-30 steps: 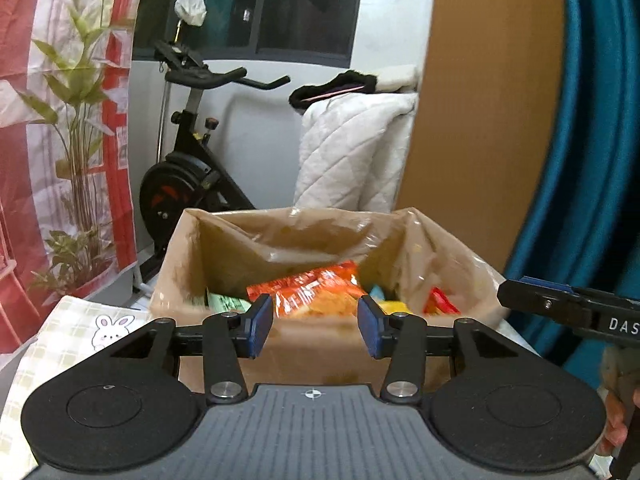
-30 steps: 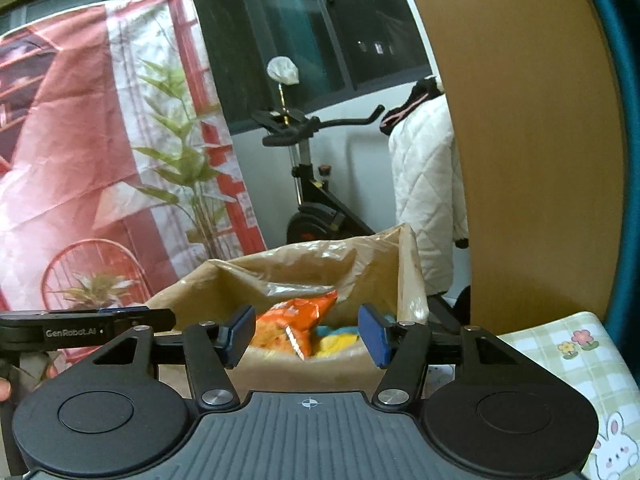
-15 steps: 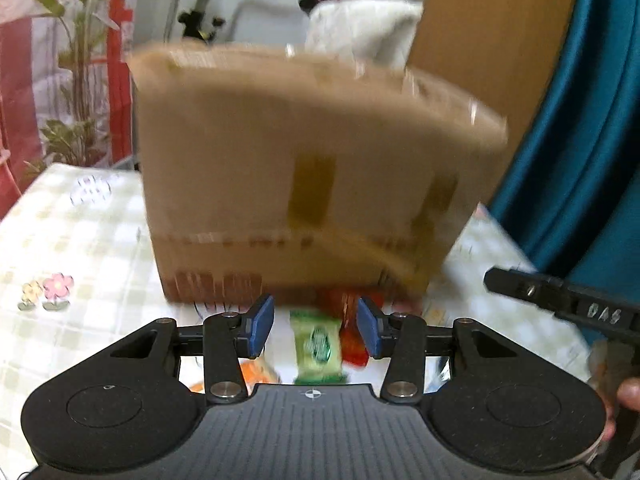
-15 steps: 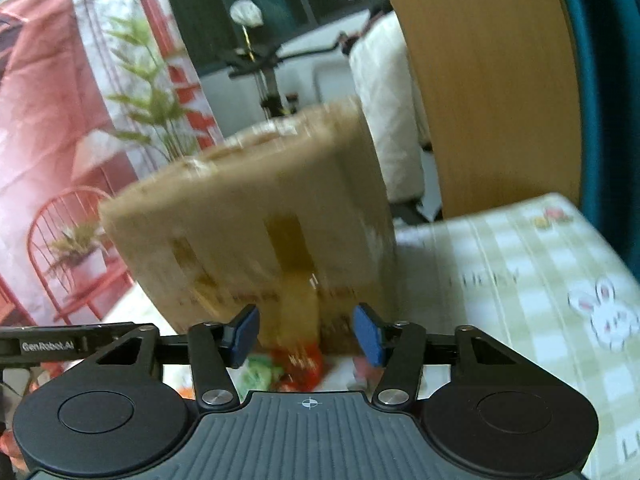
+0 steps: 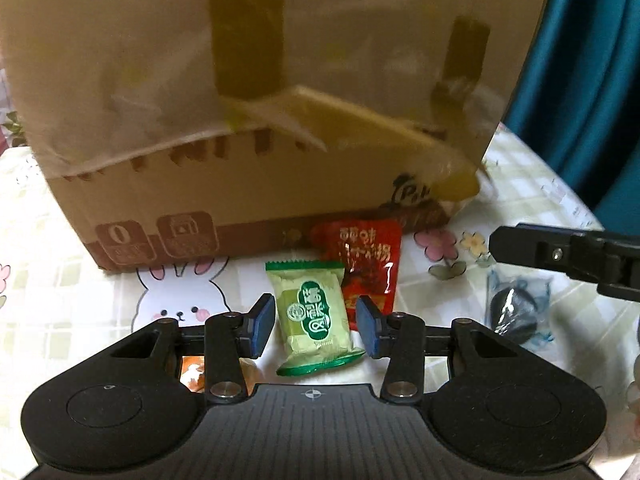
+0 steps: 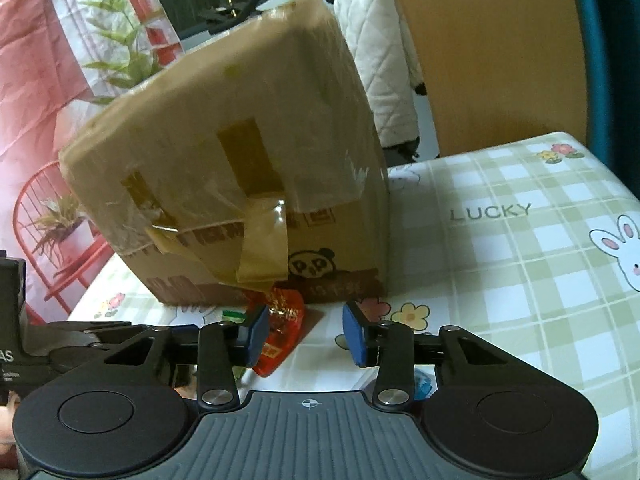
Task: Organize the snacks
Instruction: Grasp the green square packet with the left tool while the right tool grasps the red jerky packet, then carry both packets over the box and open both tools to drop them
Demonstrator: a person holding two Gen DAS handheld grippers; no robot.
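A taped cardboard box [image 5: 280, 100] [image 6: 240, 184] stands on the checked tablecloth [image 6: 520, 260]. In front of it lie a green snack packet [image 5: 314, 316] and a red one [image 5: 360, 264] [image 6: 282, 328]. My left gripper [image 5: 316, 320] is open and straddles the green packet, with its pads clear of both sides. My right gripper [image 6: 305, 332] has its jaws closing over the cloth. Only the red packet's edge lies by its left pad, and nothing is pressed. One right finger [image 5: 520, 246] shows in the left wrist view.
A dark round snack in a clear wrapper [image 5: 516, 312] lies right of the left gripper. An orange packet [image 5: 192, 372] peeks out beneath it. A teal curtain [image 5: 580, 80] and a wooden panel [image 6: 500, 60] stand behind the table. The table's right edge [image 6: 624, 188] is near.
Both grippers have dropped from above the box's open top to table level in front of it, tilting down. The loose packets came into view. The right jaws have narrowed.
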